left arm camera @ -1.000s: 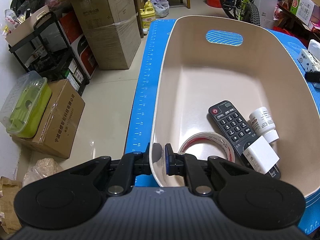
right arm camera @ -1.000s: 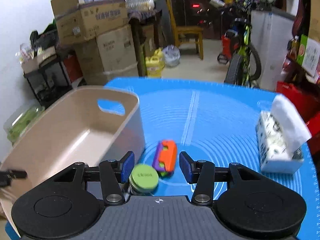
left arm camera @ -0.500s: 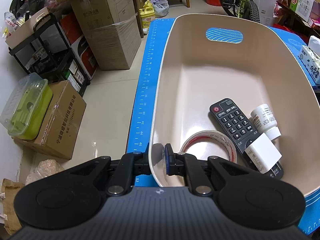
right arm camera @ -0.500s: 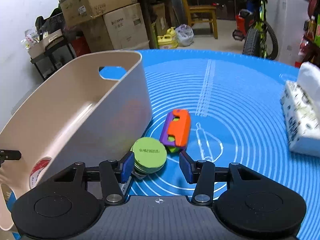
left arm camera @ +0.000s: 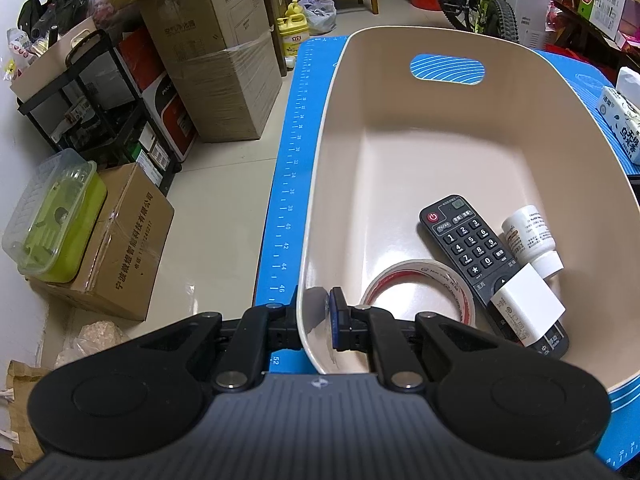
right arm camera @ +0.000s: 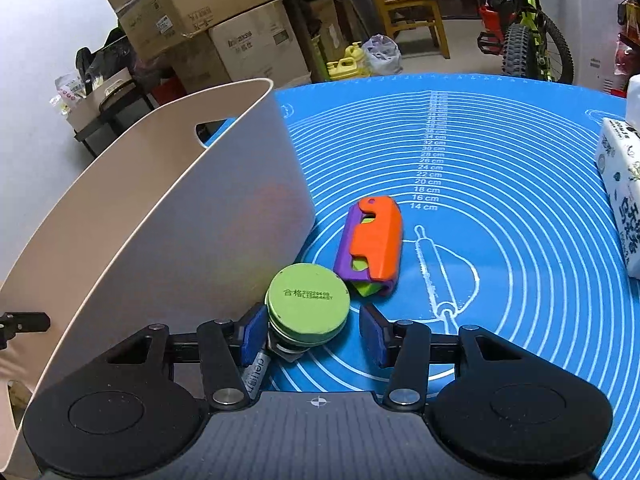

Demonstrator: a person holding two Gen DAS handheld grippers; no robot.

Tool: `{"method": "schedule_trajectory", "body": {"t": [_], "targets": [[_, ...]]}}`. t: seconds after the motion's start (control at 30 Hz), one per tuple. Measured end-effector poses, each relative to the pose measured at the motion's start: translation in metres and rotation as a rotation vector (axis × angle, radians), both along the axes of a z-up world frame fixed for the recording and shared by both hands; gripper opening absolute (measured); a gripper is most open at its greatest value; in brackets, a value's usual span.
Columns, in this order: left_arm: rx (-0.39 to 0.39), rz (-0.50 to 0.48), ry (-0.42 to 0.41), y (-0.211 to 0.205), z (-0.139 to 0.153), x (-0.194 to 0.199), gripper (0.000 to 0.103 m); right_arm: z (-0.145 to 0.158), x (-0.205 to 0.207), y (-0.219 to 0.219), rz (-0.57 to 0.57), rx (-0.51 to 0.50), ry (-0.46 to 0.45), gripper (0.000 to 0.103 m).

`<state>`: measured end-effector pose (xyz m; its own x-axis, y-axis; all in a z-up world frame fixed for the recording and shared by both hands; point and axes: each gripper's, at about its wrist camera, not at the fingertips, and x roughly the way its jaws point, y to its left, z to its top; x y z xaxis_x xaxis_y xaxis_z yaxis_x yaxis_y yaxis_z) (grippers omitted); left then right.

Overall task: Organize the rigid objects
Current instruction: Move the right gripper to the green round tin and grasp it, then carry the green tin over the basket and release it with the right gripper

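1. Left wrist view: left gripper point(left arm camera: 316, 322) is clenched on the near rim of the beige plastic bin point(left arm camera: 440, 40), 1 finger inside, 1 outside. 4 items already in: black remote point(left arm camera: 468, 244), glossy tape roll point(left arm camera: 420, 284), white bottle point(left arm camera: 530, 236), white adapter block point(left arm camera: 528, 304).
2. Right wrist view: right gripper point(right arm camera: 312, 332) is spread apart, straddling a round green-lidded tin point(right arm camera: 307, 300), no squeeze yet. An orange/purple plastic toy point(right arm camera: 372, 240) lies just beyond on the blue mat point(right arm camera: 500, 184). I'd say approx. 2 left.
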<state>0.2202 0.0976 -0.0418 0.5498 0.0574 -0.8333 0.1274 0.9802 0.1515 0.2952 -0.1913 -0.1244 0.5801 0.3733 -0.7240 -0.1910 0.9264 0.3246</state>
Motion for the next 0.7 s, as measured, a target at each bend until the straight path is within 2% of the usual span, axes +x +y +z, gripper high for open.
{"method": "schedule_trajectory", "body": {"t": [0.27, 0.33, 0.37, 0.53, 0.7], "targets": [[0.0, 0.0, 0.001, 0.0, 0.0, 0.0, 0.013, -0.005, 0.004, 0.005, -0.012, 0.008, 0.005, 0.06], [0.0, 0.0, 0.001, 0.001, 0.0, 0.0, 0.013, -0.007, 0.004, 0.005, -0.017, 0.024, 0.008, 0.053], [0.0, 0.0, 0.001, 0.0, 0.0, 0.0, 0.013, -0.007, 0.003, 0.005, -0.018, 0.024, 0.003, 0.053], [-0.004, 0.0, 0.001, 0.002, 0.001, 0.0, 0.013, -0.004, -0.003, 0.012, -0.003, -0.019, -0.017, 0.053], [-0.003, 0.0, 0.001, 0.001, 0.001, 0.0, 0.013, 0.012, -0.01, 0.011, -0.003, -0.056, -0.051, 0.053]]}}
